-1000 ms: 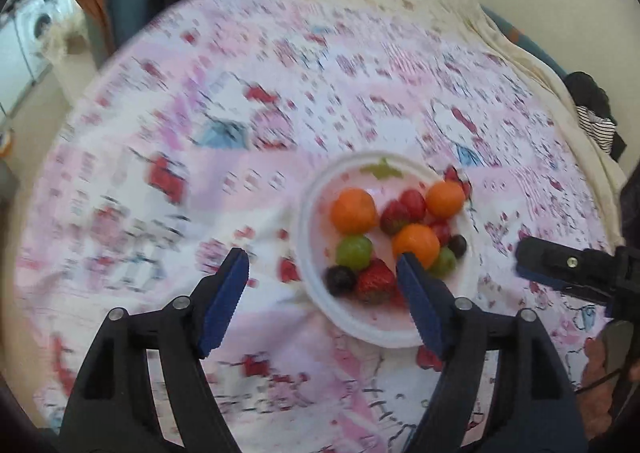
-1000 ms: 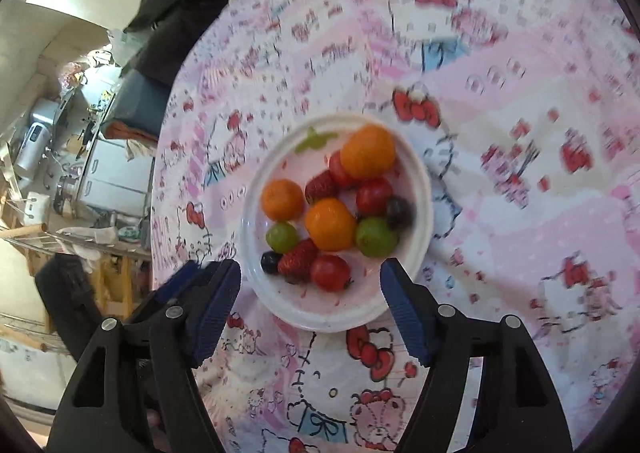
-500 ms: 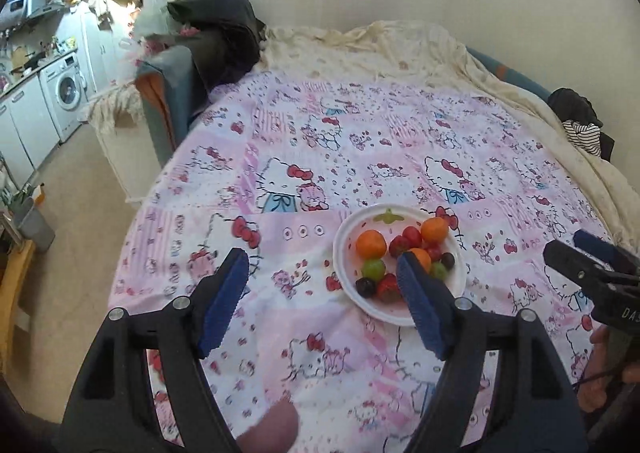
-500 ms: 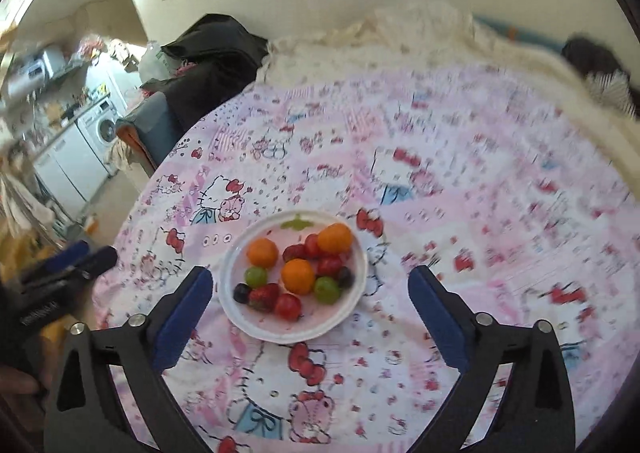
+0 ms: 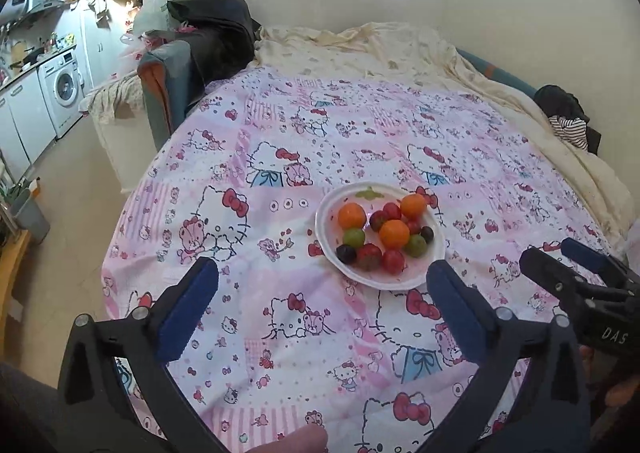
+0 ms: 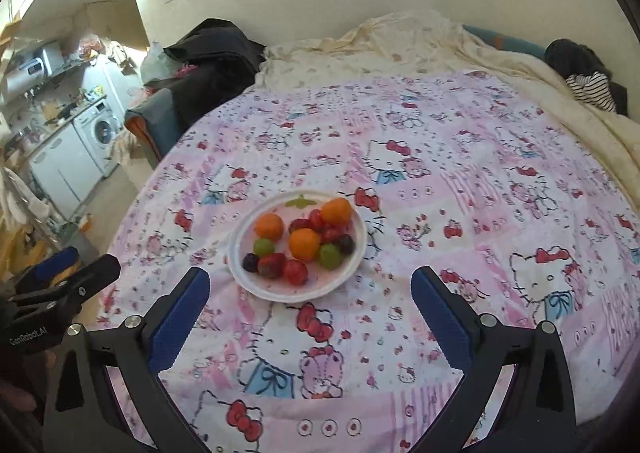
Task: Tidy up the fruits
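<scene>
A white plate (image 5: 430, 267) (image 6: 248, 285) sits on the pink Hello Kitty bedspread. It holds three oranges (image 5: 394, 233) (image 6: 305, 243), green grapes (image 5: 354, 237) (image 6: 329, 255), dark grapes (image 5: 346, 253), strawberries and red tomatoes (image 6: 295, 271). My left gripper (image 5: 322, 307) is open and empty, held back from the plate's near left side. My right gripper (image 6: 310, 309) is open and empty, held back from the plate's near right side. Each gripper shows at the edge of the other's view.
The bedspread (image 5: 304, 157) covers a bed with a cream blanket (image 6: 384, 49) at the far side. Dark clothes (image 5: 216, 29) lie on a chair at the bed's left. A striped garment (image 6: 592, 87) lies far right. A washing machine (image 5: 64, 87) stands at left.
Both grippers have pulled back and up from close over the plate, so the whole bed and room now show. Both stay open. The fruit has not moved.
</scene>
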Motion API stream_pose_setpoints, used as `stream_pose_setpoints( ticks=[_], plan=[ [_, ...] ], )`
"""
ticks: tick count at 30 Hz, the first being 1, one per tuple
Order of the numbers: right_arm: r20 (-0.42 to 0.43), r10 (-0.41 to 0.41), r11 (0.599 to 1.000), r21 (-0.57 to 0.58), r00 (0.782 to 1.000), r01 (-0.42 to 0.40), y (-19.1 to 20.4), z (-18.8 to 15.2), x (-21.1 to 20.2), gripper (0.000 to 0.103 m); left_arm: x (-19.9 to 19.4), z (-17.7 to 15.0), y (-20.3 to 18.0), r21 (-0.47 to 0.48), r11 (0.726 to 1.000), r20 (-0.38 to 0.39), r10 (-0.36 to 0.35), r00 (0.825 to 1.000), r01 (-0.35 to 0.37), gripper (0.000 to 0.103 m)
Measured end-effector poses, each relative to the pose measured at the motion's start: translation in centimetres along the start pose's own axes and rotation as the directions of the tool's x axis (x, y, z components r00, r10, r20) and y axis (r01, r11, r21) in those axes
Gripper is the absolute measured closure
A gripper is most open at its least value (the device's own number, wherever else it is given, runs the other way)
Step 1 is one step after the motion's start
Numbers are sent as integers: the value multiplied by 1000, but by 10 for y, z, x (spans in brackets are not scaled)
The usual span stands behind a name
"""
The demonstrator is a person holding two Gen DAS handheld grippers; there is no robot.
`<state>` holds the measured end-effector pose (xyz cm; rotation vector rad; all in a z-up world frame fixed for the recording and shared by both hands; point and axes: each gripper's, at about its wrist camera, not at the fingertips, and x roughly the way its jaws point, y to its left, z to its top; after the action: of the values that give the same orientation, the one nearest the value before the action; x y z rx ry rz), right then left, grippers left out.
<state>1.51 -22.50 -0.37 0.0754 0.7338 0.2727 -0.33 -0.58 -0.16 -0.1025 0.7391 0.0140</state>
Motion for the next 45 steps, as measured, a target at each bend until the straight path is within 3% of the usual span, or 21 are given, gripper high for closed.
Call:
stream_pose_setpoints(
  ticks=[5, 45],
  plan=[
    [22, -21, 999, -27, 1000, 21, 3, 2, 5, 0, 7, -4, -6, 35, 999, 0, 15, 1000, -15, 0],
    [36, -4, 1000, 13, 999, 4, -3, 1, 2, 0, 2, 4, 2, 13, 1000, 24, 23, 999, -24, 0]
  ],
)
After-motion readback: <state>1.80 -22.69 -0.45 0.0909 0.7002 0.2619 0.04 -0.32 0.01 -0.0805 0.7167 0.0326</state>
